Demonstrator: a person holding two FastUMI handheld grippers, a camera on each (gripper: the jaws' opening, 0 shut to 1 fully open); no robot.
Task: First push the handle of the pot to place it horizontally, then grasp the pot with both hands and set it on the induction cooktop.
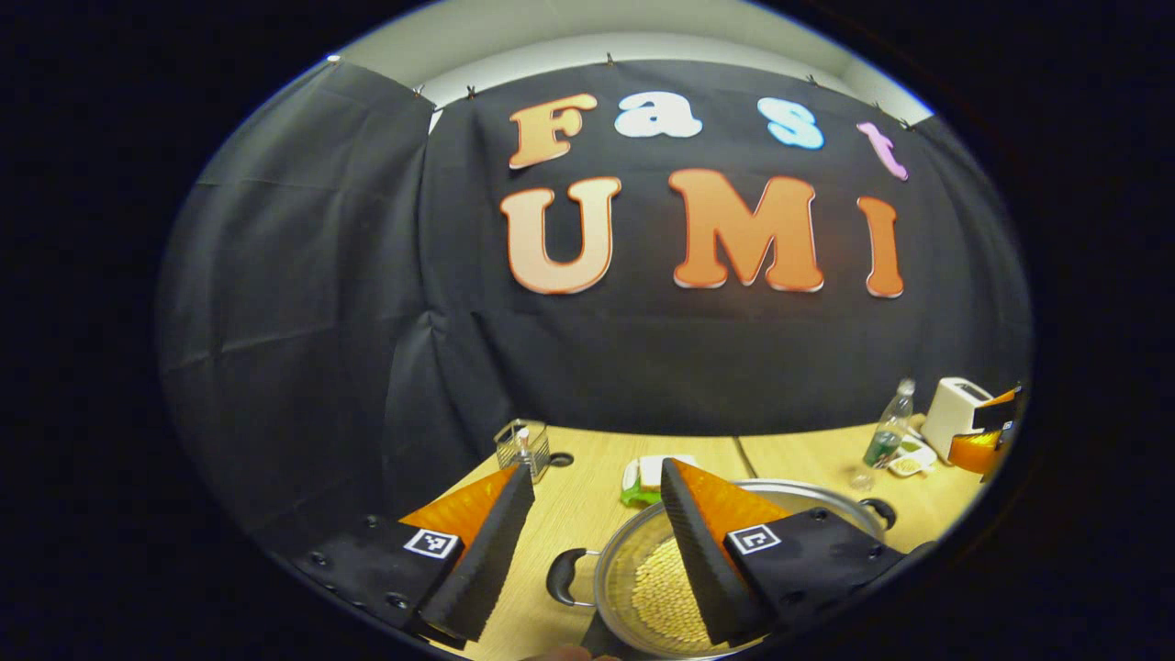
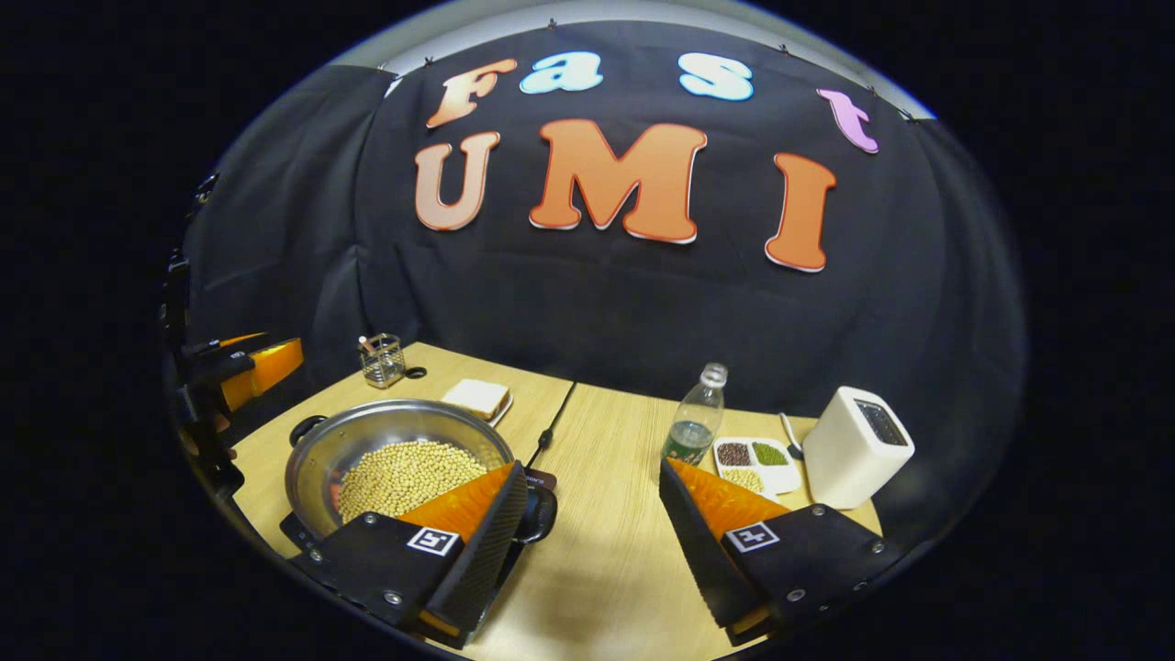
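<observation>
Here, nearest us in the left gripper view, the left gripper (image 1: pixel 592 514) hangs with its jaws wide apart, holding nothing, one finger over the bare counter (image 1: pixel 587 500) and the other over the pot (image 1: pixel 643 569). The pot's near loop handle (image 1: pixel 567 576) sits between the two fingers, just below them; we cannot tell if anything touches it.

In the right gripper view the right gripper (image 2: pixel 592 509) also has its jaws apart and empty. Its left finger lies over the pot's other handle (image 2: pixel 537 514); contact unclear.

The pot (image 2: pixel 395 450) is a wide steel pan, part-filled with pale beans (image 2: pixel 404 476). A flat dark edge (image 2: pixel 298 534) shows under its near side, with a black cable (image 2: pixel 551 427) running from the same spot toward the wall. We judge this may be the induction cooktop, so the pot may be set on it, but we cannot be sure.

The two handles lie roughly side to side, so the push step looks done to us. If the pot is on the cooktop, little remains; if not, the two-handed lift is still to come.

Farther off: a wire basket (image 2: pixel 383 360), a plate with a pale block (image 2: pixel 477 397), a bottle (image 2: pixel 695 418), a divided dish (image 2: pixel 757 462), a white box (image 2: pixel 858 447).
</observation>
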